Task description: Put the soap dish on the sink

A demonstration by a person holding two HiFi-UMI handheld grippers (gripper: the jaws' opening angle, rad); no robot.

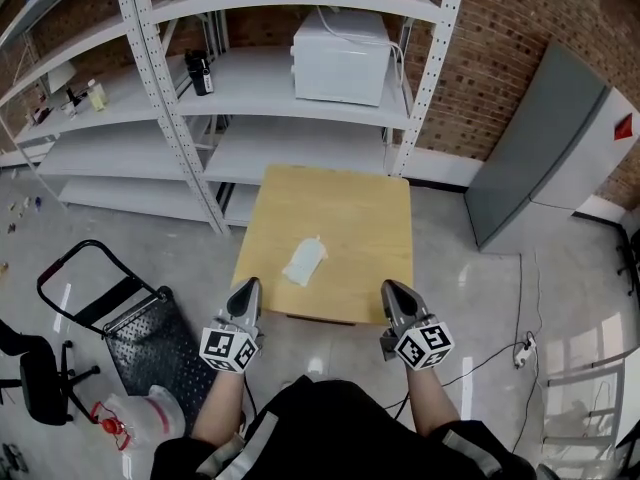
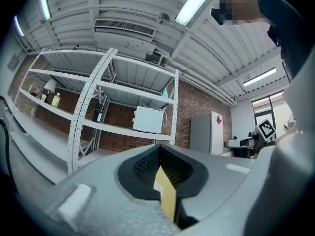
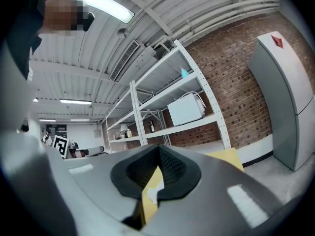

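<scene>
Two grippers hovering side by side at near edge of wooden table [image 1: 370, 218]: left gripper [image 1: 246, 288] and right gripper [image 1: 393, 290], both pointing level toward shelving. Jaws of each pressing fully together, clamping nothing. White soap dish [image 1: 304, 262] lying on tabletop, between and just ahead of both tips, touching neither. White microwave [image 1: 340, 58] sitting on metal shelving rack [image 1: 190, 138] beyond table. Grey cabinet [image 1: 540, 158] standing at right, against brick wall [image 1: 500, 38].

Ahead of you: red brick wall [image 1: 510, 38]; white metal shelving [image 1: 250, 83] carrying a white microwave [image 1: 340, 63]; grey cabinet [image 1: 540, 158] at right; wooden tabletop [image 1: 350, 218]; glossy grey floor [image 1: 480, 298]; black trolley [image 1: 150, 343] to your left; tube lights [image 2: 197, 4] overhead.
</scene>
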